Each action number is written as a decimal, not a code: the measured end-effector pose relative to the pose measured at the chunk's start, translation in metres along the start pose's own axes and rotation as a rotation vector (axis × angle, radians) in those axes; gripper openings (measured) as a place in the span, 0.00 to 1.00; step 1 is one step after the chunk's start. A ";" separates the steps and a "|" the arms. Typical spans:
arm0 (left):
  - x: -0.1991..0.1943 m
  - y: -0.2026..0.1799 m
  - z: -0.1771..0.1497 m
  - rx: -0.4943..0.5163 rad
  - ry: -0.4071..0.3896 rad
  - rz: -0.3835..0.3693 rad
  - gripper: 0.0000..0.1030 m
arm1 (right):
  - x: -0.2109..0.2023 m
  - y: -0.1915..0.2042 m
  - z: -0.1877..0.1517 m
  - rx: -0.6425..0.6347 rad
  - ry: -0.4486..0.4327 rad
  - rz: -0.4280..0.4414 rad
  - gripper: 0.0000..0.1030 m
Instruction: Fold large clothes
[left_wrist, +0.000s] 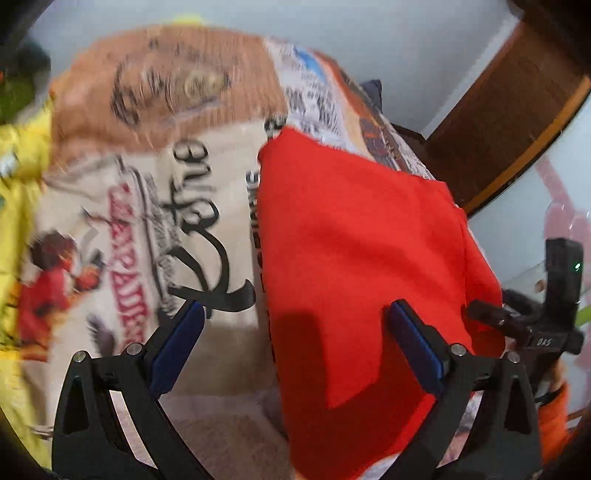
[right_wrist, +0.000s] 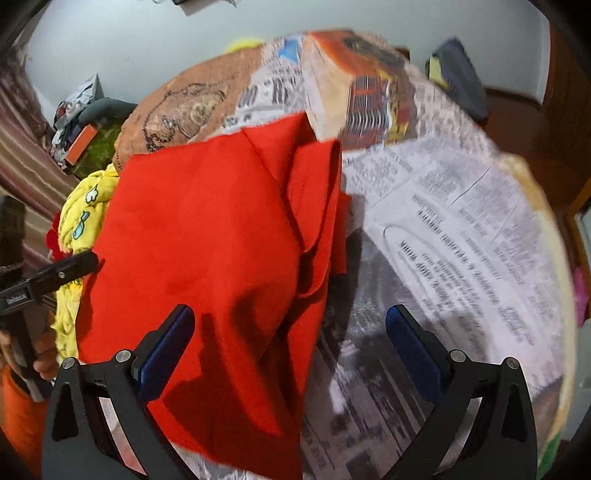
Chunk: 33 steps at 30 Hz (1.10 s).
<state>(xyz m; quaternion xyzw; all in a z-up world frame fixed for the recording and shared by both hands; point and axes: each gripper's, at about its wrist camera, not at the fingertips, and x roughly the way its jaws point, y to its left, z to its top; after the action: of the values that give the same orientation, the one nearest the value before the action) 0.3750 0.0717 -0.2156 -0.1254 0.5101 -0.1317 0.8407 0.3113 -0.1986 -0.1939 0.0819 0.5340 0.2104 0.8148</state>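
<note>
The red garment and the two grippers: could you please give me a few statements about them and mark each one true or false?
1. The red garment lies on a surface covered with a printed sheet. True.
2. The left gripper is clamped shut on the garment. False: its jaws stand wide apart, with nothing held between them.
3. The right gripper is open. True.
4. A yellow cloth lies beside the red garment. True.
5. The red garment is spread out perfectly flat. False: part of it is doubled over in folds along one side.
6. The printed sheet is plain white. False: it carries text and pictures.
</note>
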 end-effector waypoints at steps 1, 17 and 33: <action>0.007 0.003 0.001 -0.020 0.016 -0.023 0.98 | 0.005 -0.003 0.001 0.015 0.013 0.012 1.00; 0.044 0.015 0.014 -0.139 0.091 -0.312 0.63 | 0.032 0.015 0.012 -0.001 0.054 0.194 0.81; -0.033 -0.009 0.005 -0.037 -0.037 -0.256 0.31 | -0.001 0.047 0.016 -0.057 0.002 0.245 0.27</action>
<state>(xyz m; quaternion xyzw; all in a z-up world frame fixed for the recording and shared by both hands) 0.3643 0.0757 -0.1829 -0.2073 0.4766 -0.2264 0.8238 0.3131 -0.1551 -0.1691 0.1231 0.5145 0.3235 0.7845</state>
